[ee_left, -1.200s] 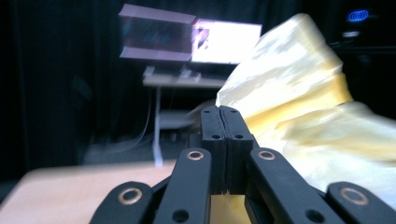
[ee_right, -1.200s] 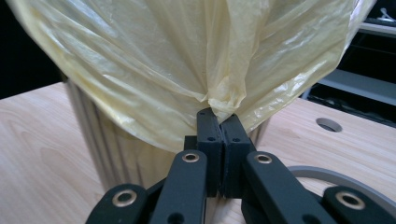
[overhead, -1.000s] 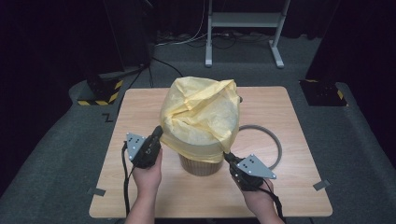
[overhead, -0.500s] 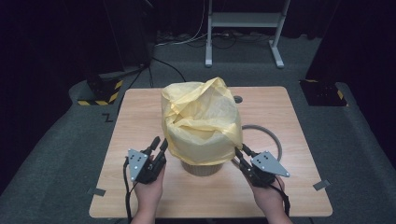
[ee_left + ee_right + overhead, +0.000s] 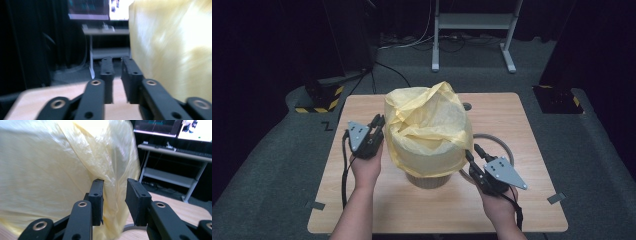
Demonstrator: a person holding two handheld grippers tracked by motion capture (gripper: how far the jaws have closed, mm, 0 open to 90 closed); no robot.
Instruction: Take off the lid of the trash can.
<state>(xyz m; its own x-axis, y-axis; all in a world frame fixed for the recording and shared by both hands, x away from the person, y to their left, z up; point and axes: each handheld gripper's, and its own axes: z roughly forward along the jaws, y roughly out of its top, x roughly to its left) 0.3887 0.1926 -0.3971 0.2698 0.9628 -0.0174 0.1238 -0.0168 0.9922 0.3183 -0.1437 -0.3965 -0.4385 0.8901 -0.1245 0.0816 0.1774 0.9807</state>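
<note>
Nearest me, my right gripper (image 5: 470,156) sits at the near right of the wooden table (image 5: 532,125), its jaws pointing up and left at the lower right side of the yellow plastic bag (image 5: 429,130). In the right gripper view its jaws have just been opening and stand parted, with a fold of the bag lying in the gap, the left pad just at the film and the right pad clear of it, so it grips nothing. A little farther, my left gripper (image 5: 377,121) hovers just beside the bag's left side; in the left gripper view its jaws have just been closing and stand nearly together, a narrow slit between them holding nothing. The bag is draped over a round tan bin (image 5: 427,180) at the table's middle, covering all but the base. A grey ring (image 5: 507,148) lies right of the bin.
</note>
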